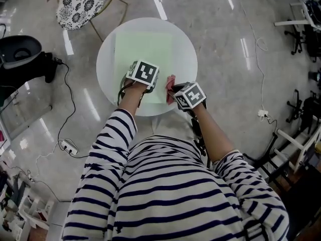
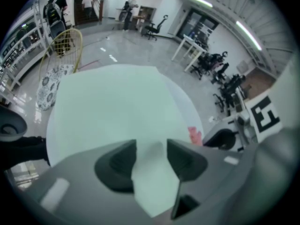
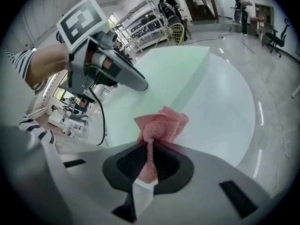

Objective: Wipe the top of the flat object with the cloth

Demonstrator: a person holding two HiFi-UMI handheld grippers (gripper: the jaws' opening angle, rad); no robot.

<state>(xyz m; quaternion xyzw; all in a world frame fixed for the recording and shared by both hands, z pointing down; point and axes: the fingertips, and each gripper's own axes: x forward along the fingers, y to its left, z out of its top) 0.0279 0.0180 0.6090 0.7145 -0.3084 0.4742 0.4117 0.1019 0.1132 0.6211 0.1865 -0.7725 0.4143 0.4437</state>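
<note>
A pale green flat board [image 1: 143,44] lies on a round white table [image 1: 185,49]. My left gripper [image 1: 140,70] is over the board's near edge. In the left gripper view its jaws [image 2: 151,156] stand open, with the green board [image 2: 108,107] showing between them. From the right gripper view, the left gripper's fingertips [image 3: 140,84] appear to rest on the board's top [image 3: 173,69]. My right gripper [image 1: 175,92] is shut on a bunched pink cloth [image 1: 170,82] beside the board's near right corner. The cloth [image 3: 161,125] sticks out past the shut jaws [image 3: 150,165] above the white table [image 3: 225,111].
A wire chair with a patterned cushion [image 1: 83,4] stands behind the table on the left. A black object [image 1: 20,51] and a power strip with its cable [image 1: 67,145] lie on the floor at the left. Office chairs [image 1: 301,34] stand far right.
</note>
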